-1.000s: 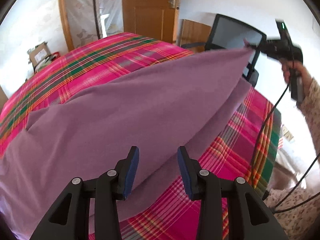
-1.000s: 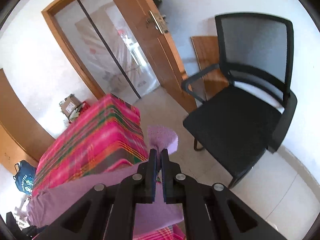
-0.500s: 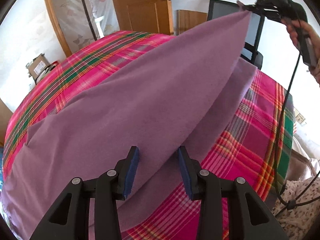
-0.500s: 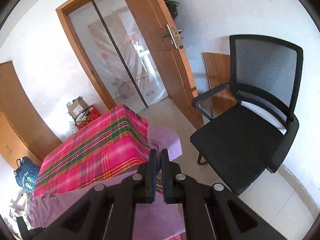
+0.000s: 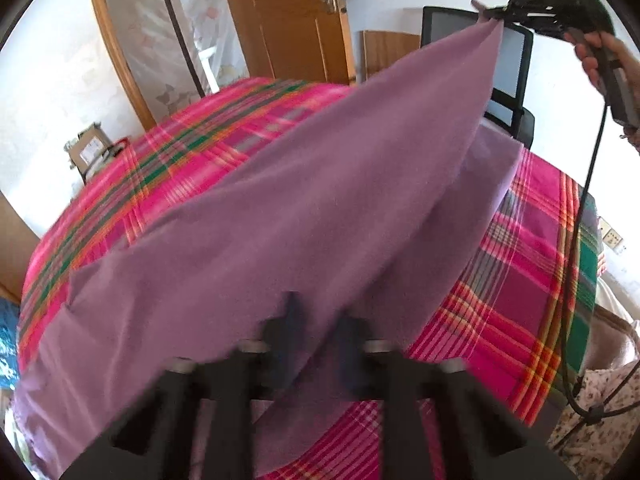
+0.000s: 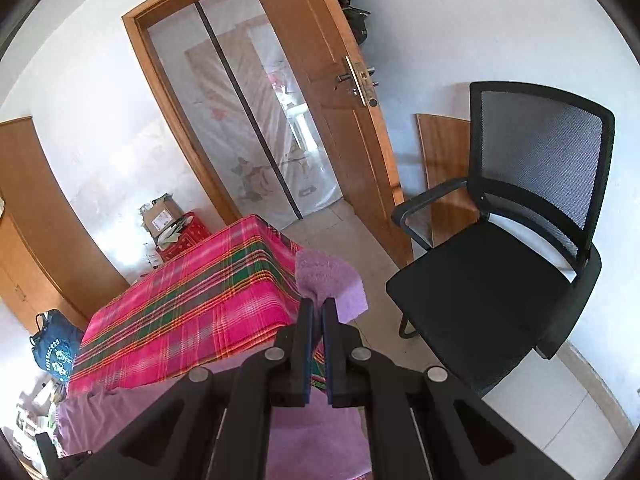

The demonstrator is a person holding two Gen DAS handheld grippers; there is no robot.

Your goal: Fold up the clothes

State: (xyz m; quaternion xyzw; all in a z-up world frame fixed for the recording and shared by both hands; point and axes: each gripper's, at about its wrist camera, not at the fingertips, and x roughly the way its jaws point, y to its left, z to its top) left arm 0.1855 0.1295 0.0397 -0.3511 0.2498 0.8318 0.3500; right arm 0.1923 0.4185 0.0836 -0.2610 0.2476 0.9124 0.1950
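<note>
A large purple cloth point(image 5: 320, 208) lies over the bed's pink plaid cover point(image 5: 532, 264). One corner of it is lifted high at the upper right. My right gripper point(image 5: 486, 10) holds that corner, and the right wrist view shows its jaws point(image 6: 317, 308) shut on the purple corner point(image 6: 328, 276). My left gripper point(image 5: 320, 320) is blurred at the near edge. Its jaws are closing on a fold of the cloth that runs between the fingers.
A black mesh office chair point(image 6: 500, 272) stands right of the bed, beside an open wooden door point(image 6: 332, 80). A cardboard box point(image 5: 90, 148) and a blue bag point(image 6: 56, 348) sit by the far wall. A person's hand point(image 5: 600, 52) and a cable are at the right.
The left jaws have come together around the cloth's fold. The right gripper has risen with its corner, so the cloth hangs higher and steeper.
</note>
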